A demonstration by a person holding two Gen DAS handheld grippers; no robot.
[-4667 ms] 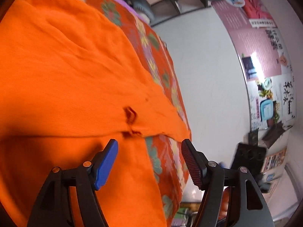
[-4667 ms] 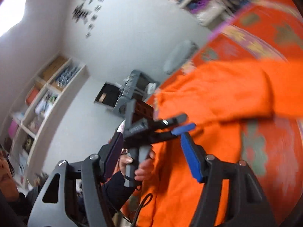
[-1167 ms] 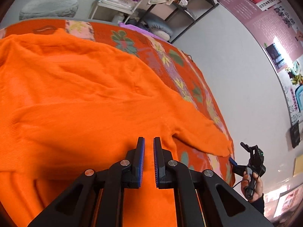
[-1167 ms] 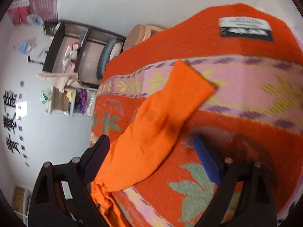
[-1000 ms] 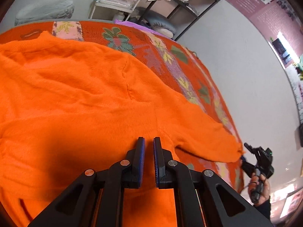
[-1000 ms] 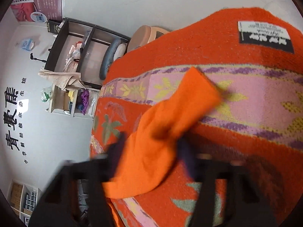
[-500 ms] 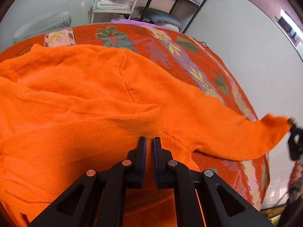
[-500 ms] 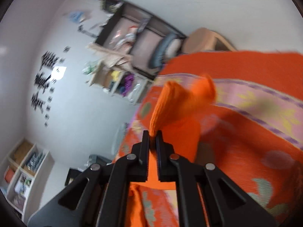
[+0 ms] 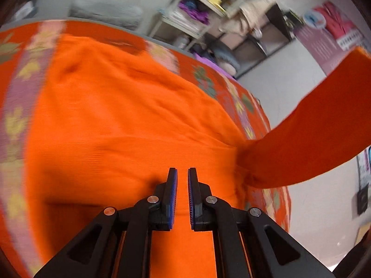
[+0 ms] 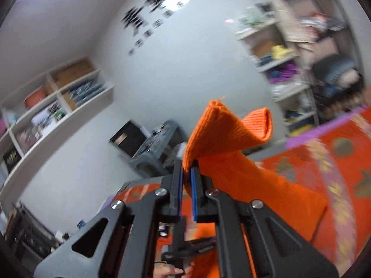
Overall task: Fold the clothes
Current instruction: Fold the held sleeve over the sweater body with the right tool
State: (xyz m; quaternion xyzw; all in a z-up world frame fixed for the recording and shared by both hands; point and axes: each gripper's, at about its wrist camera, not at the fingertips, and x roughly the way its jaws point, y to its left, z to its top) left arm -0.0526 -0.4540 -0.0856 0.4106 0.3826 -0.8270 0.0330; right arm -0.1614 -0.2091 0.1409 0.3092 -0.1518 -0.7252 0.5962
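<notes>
While pinched in right tool [image 10: 186,171] — sleeve [image 10: 228,136] raised.

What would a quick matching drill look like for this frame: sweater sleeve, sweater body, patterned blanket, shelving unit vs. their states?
Column 1:
1. sleeve
2. orange sweater body
3. patterned blanket
4. shelving unit

Column 2:
A. stands against the wall with clutter on its shelves
B. lies spread flat
C. lifted in the air, pinched by the right gripper
D. lies beneath the garment, floral bands showing at its edges

Pairs: 1-C, 2-B, 3-D, 4-A
</notes>
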